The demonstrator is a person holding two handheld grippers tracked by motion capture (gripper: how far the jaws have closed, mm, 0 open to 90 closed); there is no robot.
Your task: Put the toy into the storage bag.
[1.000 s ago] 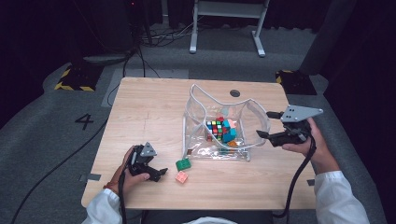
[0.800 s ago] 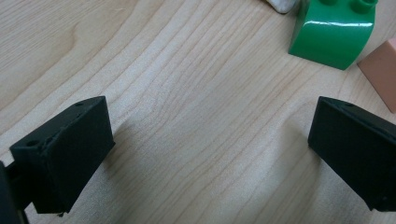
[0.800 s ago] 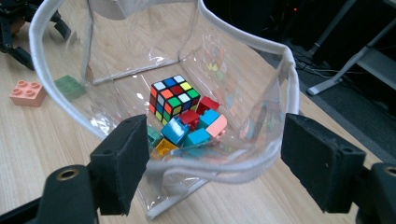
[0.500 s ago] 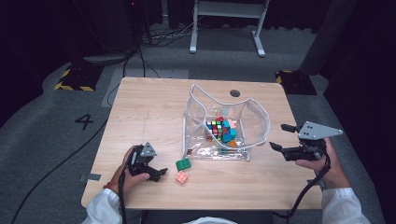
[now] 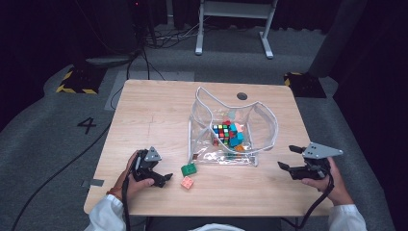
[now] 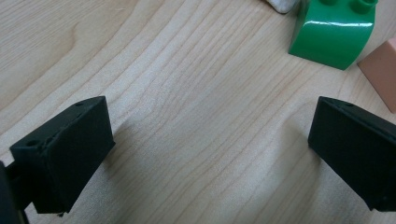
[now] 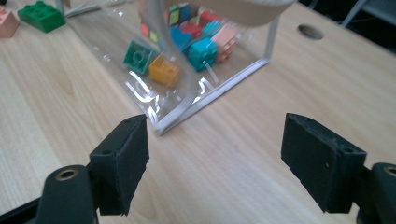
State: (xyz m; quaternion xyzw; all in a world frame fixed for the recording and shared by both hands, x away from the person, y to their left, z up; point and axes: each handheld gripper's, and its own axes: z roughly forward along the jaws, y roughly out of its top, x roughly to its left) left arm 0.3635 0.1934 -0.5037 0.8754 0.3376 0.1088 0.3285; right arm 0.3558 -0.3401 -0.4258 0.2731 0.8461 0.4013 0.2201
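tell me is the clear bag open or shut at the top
Open. In the high view the clear bag's white-edged rim gapes wide, and the puzzle cube and toy bricks inside show through the mouth.

A clear bag (image 5: 231, 130) stands near the middle of the surface (image 5: 154, 115), with a puzzle cube (image 5: 221, 133) and blocks inside it. Two loose blocks (image 5: 188, 169) lie just before its left corner — the left claw (image 5: 161, 179) beside them, the right claw (image 5: 288, 161) well apart at the bag's right.

wooden table (image 5: 159, 115) with clear bag (image 5: 260, 120), green brick (image 5: 188, 169), pink brick (image 5: 187, 182)
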